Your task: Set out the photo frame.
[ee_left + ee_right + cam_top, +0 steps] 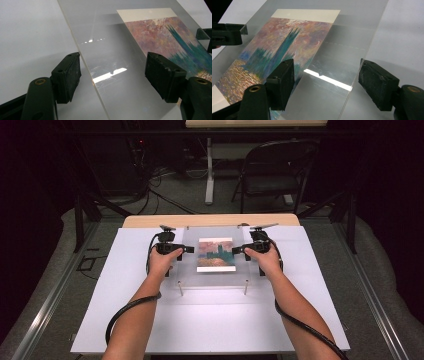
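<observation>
Glossy clear acrylic sheet (pixel 212 257) over brushy painted print (pixel 216 254)

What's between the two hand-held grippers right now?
High view: the clear acrylic sheet, with a painted print at its middle, spans the stretch from the left hand-held gripper to the right hand-held gripper.

One clear, rectangular acrylic sheet (pixel 212 257) stands raised on thin metal legs, two of which (pixel 180 288) show along its near edge. One rectangular painted print of a blue-green tower against a pink and orange sky (pixel 216 254) lies at that sheet. Two hand-held black claws are there, a left claw (pixel 186 249) and a right claw (pixel 236 250), each trailing one black cable. One white counter (pixel 210 320) carries them all. Behind it stand one dark folding metal chair (pixel 272 170) and one light-topped table on a white leg (pixel 209 170).
</observation>
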Available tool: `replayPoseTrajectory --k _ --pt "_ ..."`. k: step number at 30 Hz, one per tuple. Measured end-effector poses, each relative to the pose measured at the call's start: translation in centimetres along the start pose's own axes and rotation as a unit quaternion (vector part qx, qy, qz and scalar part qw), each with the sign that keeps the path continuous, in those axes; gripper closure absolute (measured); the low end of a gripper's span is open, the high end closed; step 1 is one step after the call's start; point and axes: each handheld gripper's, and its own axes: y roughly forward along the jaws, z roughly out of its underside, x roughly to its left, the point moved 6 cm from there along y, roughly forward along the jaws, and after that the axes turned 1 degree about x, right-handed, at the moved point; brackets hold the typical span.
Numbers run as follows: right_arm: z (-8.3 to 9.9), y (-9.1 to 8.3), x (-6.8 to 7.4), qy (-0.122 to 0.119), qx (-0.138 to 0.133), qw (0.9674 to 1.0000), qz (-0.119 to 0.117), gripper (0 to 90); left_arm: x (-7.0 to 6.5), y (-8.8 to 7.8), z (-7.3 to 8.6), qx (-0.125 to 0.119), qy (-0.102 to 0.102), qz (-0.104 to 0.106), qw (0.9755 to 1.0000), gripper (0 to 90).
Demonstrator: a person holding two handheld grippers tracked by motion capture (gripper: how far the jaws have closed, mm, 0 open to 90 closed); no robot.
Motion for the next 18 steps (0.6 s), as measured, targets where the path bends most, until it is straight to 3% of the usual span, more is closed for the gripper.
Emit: replayPoseTrajectory --k 4,18 --pt "0.02 -0.02 -0.01 0.0 -0.001 1.0 0.0 28.7 -0.07 0.13 0.11 0.006 -0.012 0.016 0.9998 29.4" --pt "0.04 -0.1 -0.02 -0.006 -0.001 1.0 0.003 28.9 -0.29 0.18 -0.04 0.006 -0.015 -0.001 0.9999 28.9"
